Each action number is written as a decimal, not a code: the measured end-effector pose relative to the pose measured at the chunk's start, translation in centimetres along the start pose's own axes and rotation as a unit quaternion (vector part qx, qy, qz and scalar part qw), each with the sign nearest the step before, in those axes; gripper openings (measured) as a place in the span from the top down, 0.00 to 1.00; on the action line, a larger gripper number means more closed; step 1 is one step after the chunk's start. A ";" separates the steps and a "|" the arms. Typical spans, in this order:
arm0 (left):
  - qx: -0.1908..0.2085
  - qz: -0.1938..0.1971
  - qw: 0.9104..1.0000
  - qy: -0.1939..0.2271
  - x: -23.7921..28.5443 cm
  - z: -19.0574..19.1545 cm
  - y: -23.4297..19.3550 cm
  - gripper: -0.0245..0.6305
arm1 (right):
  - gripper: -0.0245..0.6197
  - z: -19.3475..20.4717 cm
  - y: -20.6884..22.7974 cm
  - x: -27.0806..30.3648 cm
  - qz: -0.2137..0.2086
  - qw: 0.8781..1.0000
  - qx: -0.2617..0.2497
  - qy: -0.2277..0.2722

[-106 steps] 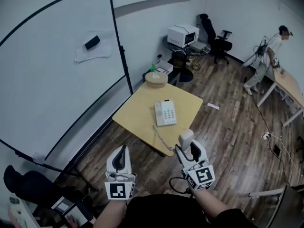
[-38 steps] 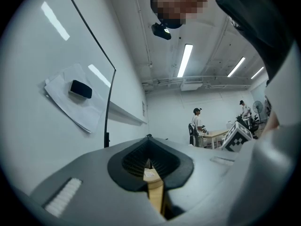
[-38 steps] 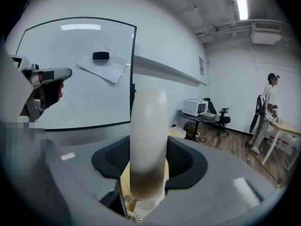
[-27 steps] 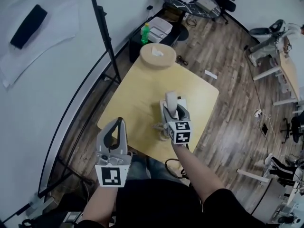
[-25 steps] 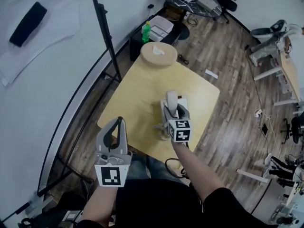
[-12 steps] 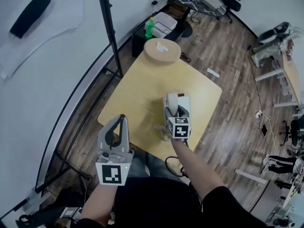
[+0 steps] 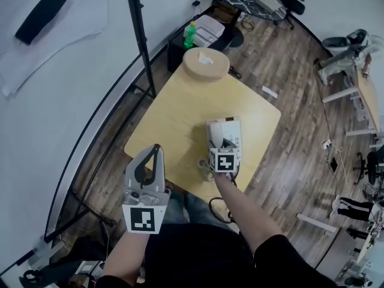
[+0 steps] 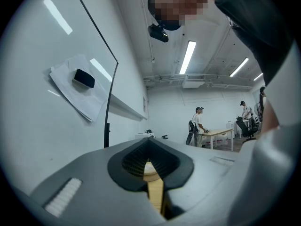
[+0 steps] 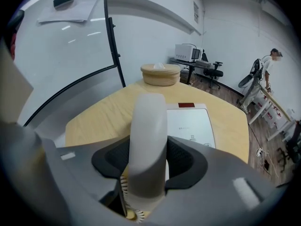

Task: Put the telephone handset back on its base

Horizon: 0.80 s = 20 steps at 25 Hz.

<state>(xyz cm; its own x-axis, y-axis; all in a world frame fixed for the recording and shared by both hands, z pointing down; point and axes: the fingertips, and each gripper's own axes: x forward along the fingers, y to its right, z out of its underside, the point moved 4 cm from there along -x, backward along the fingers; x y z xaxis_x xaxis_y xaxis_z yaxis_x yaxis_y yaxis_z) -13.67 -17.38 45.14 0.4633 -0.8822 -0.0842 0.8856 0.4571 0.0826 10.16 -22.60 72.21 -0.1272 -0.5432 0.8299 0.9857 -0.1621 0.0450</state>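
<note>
The handset (image 9: 148, 140) stands between the pads of the right gripper (image 9: 148, 166), which is clenched on its sides. Its long body points away from the camera and its coiled cord (image 9: 124, 188) hangs beneath. In the head view the handset (image 7: 214, 134) lies along the left side of the base (image 7: 233, 131), low over its cradle. Whether it touches the base cannot be told. The base is white, with a red patch at its far edge in the right gripper view. It sits on the right half of a yellow table (image 7: 174, 116).

The right gripper (image 7: 221, 146) reaches in from the near table edge. The left gripper (image 7: 156, 150) is held off the table's near left corner, well apart from the phone. In its own view its jaws meet at the tips with nothing between them.

A round wooden box (image 7: 206, 63) rests at the table's far corner. A green bottle (image 7: 191, 33) stands beyond it, on the floor side. A whiteboard (image 7: 66, 71) fills the left.
</note>
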 end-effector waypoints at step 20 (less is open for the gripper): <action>-0.003 -0.002 1.000 -0.011 -0.4 1.0 0.2 0.96 | 0.60 -0.1 0.2 2.3 0.013 0.999 -0.011 -0.040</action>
<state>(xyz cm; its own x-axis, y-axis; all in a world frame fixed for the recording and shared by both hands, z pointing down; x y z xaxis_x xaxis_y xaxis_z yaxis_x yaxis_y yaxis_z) -13.71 -17.08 46.15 0.4598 -0.8858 -0.0625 0.8872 0.4552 0.0754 10.09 -24.01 74.10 -0.0912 -0.4794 0.8728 0.9860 -0.1664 0.0116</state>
